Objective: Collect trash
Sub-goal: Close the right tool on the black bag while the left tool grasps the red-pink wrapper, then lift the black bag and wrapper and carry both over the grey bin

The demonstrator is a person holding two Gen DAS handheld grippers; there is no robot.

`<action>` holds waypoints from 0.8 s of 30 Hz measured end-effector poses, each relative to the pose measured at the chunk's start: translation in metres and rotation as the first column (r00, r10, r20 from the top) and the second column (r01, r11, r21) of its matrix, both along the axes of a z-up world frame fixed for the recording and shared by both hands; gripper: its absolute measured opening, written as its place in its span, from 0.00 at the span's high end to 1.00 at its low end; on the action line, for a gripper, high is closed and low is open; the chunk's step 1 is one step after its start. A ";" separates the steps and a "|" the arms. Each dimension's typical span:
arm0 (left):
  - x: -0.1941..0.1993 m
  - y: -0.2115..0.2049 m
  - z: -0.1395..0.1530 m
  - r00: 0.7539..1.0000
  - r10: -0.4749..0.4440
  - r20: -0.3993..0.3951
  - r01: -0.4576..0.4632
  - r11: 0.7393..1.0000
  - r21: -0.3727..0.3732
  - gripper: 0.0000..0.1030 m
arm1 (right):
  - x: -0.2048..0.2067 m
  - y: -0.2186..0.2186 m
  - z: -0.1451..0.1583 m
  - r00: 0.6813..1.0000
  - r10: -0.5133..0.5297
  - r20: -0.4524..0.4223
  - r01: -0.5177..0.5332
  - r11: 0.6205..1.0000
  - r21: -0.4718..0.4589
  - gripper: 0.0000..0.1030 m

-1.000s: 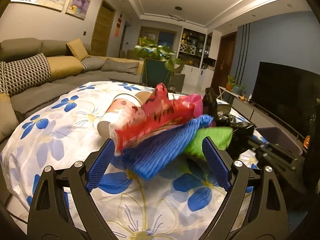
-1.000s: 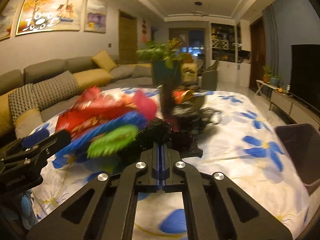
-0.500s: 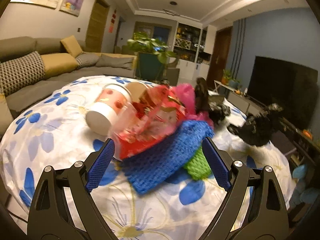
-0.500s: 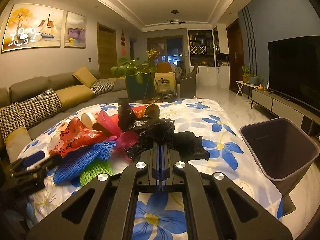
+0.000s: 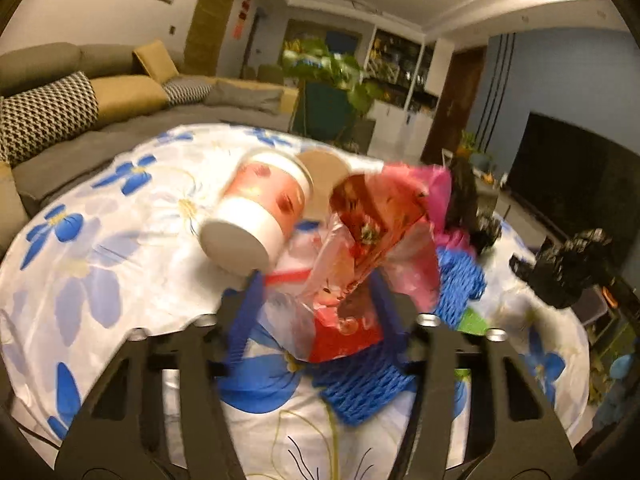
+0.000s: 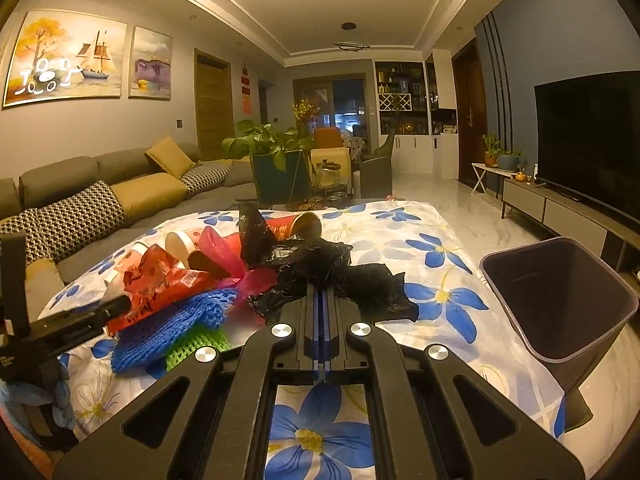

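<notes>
A heap of trash lies on the flower-print tablecloth (image 5: 120,240). It holds a red snack wrapper (image 5: 372,240), a blue foam net (image 5: 368,384), a green net (image 6: 196,346), a pink bag (image 5: 436,184) and a tipped paper cup (image 5: 256,216). My left gripper (image 5: 316,280) has its blue fingers drawn in against both sides of the red wrapper; motion blurs them. My right gripper (image 6: 322,300) is shut on a crumpled black plastic bag (image 6: 332,276) and holds it just right of the heap. The right gripper with the bag also shows in the left wrist view (image 5: 568,268).
A dark open bin (image 6: 560,300) stands off the table's right edge. A second, brown-lined cup (image 6: 304,224) lies at the back of the heap. A grey sofa (image 6: 120,200) runs along the left, a potted plant (image 6: 272,160) stands beyond the table, and a TV (image 6: 592,136) is on the right.
My left gripper moved forward into the heap and its fingers closed from wide open onto the red wrapper. My right gripper drew the black bag out to the right of the heap.
</notes>
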State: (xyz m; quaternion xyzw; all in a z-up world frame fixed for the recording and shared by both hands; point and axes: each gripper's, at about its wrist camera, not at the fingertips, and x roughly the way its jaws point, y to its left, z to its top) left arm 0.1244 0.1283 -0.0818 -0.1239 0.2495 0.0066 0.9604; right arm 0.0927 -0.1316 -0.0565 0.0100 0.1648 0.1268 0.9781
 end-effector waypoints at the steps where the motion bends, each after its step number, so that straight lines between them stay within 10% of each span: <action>1: 0.000 -0.001 -0.002 1.000 -0.003 -0.002 0.003 1.000 -0.001 0.62 | 0.000 0.000 0.000 1.000 0.000 -0.001 0.000 1.000 -0.003 0.98; 9: -0.003 -0.008 0.000 0.999 -0.032 0.012 0.032 0.999 0.005 0.87 | -0.001 -0.001 0.002 1.000 -0.006 -0.001 0.006 1.000 -0.002 0.98; 24: -0.038 -0.008 0.055 0.988 0.028 0.153 -0.027 1.000 -0.013 0.89 | -0.017 -0.023 0.012 0.998 -0.041 0.038 0.040 0.999 0.023 0.98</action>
